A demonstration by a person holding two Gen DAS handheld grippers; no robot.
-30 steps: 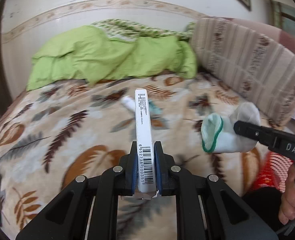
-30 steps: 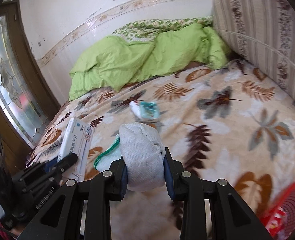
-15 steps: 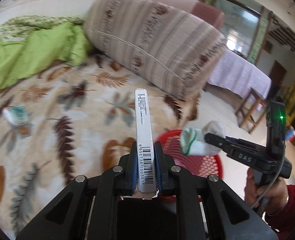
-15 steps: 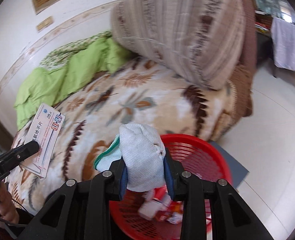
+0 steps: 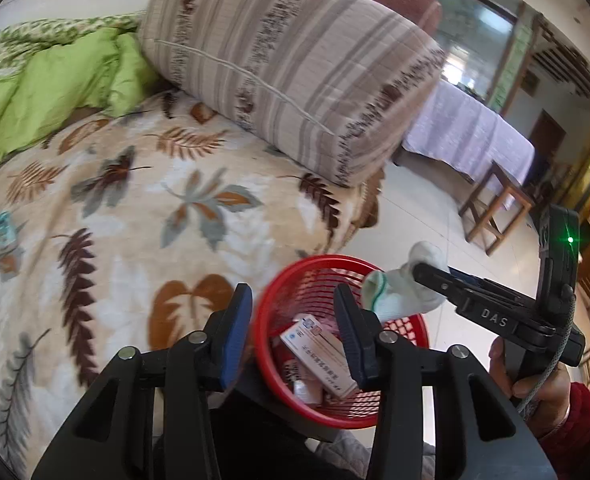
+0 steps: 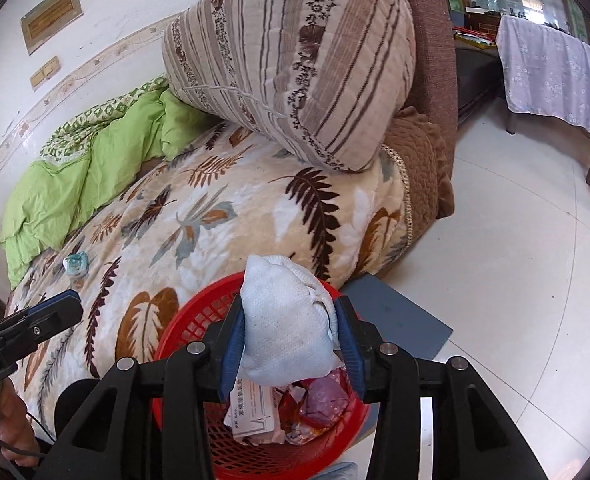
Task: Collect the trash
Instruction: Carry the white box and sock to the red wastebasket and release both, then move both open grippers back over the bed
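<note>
My left gripper (image 5: 293,320) is open and empty above a red mesh basket (image 5: 315,276) on the floor by the bed. A white medicine box (image 5: 319,354) lies inside the basket among other trash. My right gripper (image 6: 289,340) is shut on a balled white sock (image 6: 287,320) and holds it over the basket (image 6: 199,324); the sock also shows in the left wrist view (image 5: 401,292). A small teal and white packet (image 6: 77,264) lies on the bed.
The bed has a leaf-patterned blanket (image 5: 135,208), a green duvet (image 5: 55,92) and a large striped pillow (image 5: 295,64). A grey mat (image 6: 399,320) lies under the basket. A cloth-covered table (image 6: 555,68) and a wooden stool (image 5: 495,208) stand across the tiled floor.
My left gripper has opened and the medicine box has dropped into the red basket. Both grippers have moved closer over the basket; the right one still holds the sock.
</note>
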